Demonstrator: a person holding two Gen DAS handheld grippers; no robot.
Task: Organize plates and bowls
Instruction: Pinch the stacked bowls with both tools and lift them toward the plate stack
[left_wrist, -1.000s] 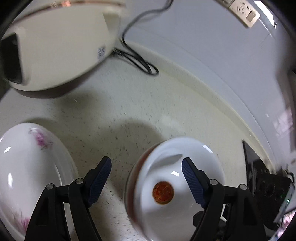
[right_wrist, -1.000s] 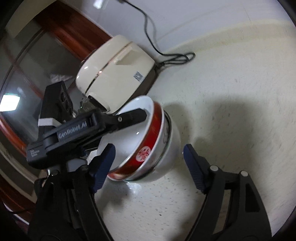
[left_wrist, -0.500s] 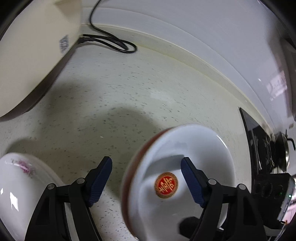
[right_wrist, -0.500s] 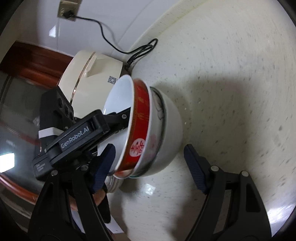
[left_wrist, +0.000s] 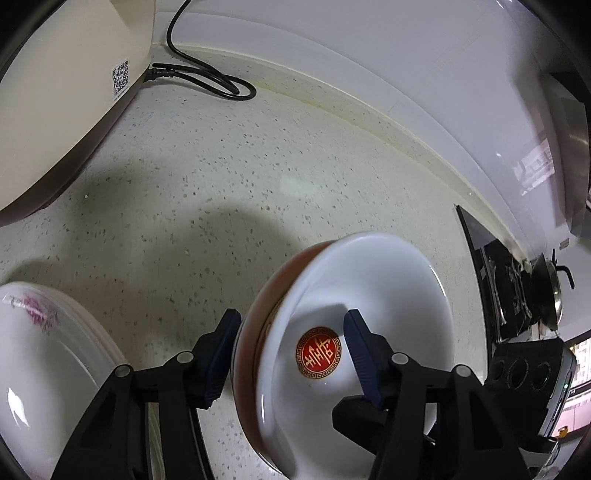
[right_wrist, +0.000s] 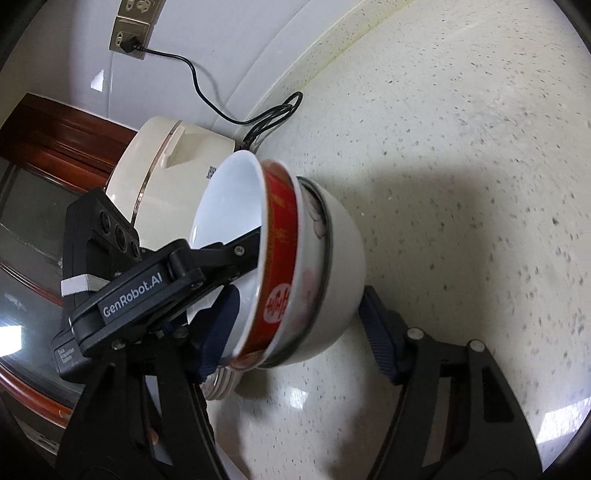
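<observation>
My left gripper (left_wrist: 290, 345) is shut on the rim of a red-banded white bowl (left_wrist: 369, 295) with a red and gold emblem inside. One finger is inside the bowl and one outside. In the right wrist view this red bowl (right_wrist: 280, 273) is nested in a stack of bowls (right_wrist: 340, 269), tipped on its side above the counter. My right gripper (right_wrist: 295, 321) is open, its fingers on either side of the stack, not pressing it. A stack of white plates with pink flowers (left_wrist: 44, 354) lies at the lower left of the left wrist view.
A cream rice cooker (left_wrist: 55, 92) stands at the back left, its black cord (left_wrist: 207, 77) coiled on the speckled counter (left_wrist: 258, 166) and plugged into a wall socket (right_wrist: 129, 46). A black stove (left_wrist: 517, 288) is at the right. A wooden cabinet (right_wrist: 55, 129) stands behind the cooker.
The bowl stack has been lifted and tipped further onto its side, and my left gripper has closed onto the red bowl's rim. Both views have swung right, away from the rice cooker.
</observation>
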